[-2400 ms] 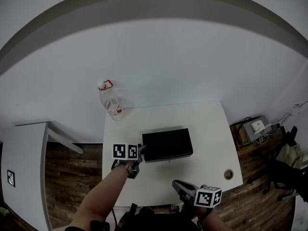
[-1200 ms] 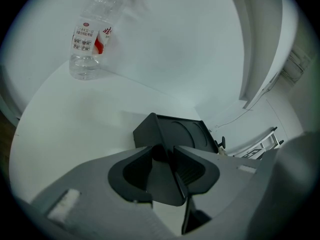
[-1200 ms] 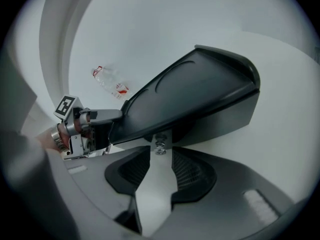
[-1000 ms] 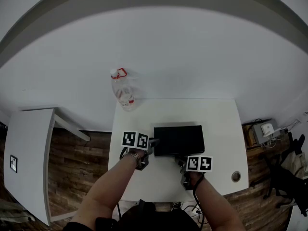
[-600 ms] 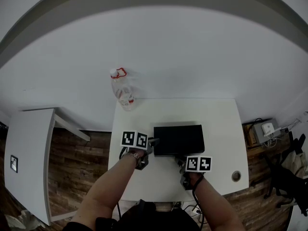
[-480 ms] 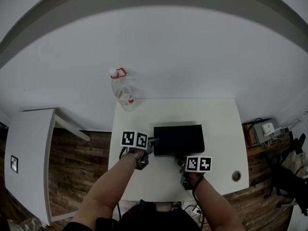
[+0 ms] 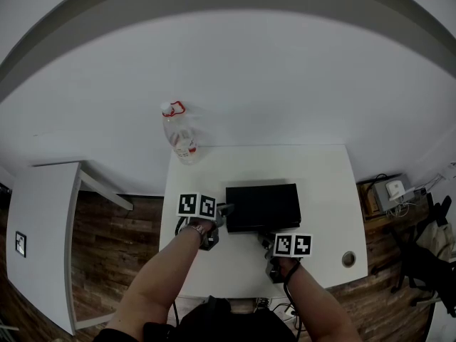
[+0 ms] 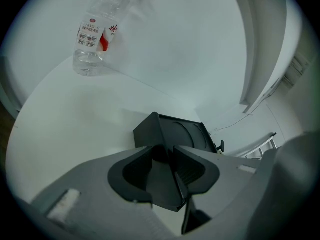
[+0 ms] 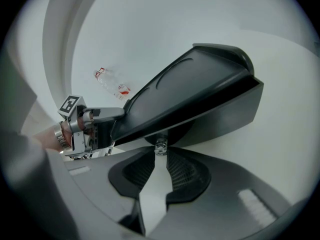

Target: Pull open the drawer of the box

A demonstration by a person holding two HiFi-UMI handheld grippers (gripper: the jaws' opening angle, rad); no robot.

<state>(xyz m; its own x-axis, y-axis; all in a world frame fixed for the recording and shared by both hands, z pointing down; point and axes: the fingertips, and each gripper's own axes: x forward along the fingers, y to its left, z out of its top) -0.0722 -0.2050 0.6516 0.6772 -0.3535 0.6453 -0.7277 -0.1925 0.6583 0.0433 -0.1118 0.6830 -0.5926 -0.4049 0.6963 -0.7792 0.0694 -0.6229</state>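
Note:
A flat black box (image 7: 262,205) lies in the middle of the white table (image 7: 324,184). My left gripper (image 7: 217,214) is at the box's left end; in the left gripper view its jaws (image 8: 169,151) are shut on the corner of the box (image 8: 172,133). My right gripper (image 7: 268,242) is at the box's front side. In the right gripper view the fingertips (image 9: 160,152) press on a small clear drawer knob (image 9: 160,145) under the lid of the box (image 9: 200,91). The drawer front looks flush with the box.
A clear plastic bottle (image 7: 179,140) with a red cap ring stands at the table's far left corner. A cable hole (image 7: 348,259) sits near the front right corner. A second white table (image 7: 39,226) is on the left, and clutter (image 7: 390,189) lies on the wooden floor at the right.
The right gripper has come up from the table's front edge to the front of the box and has stayed there for the last second. The left gripper has held its place.

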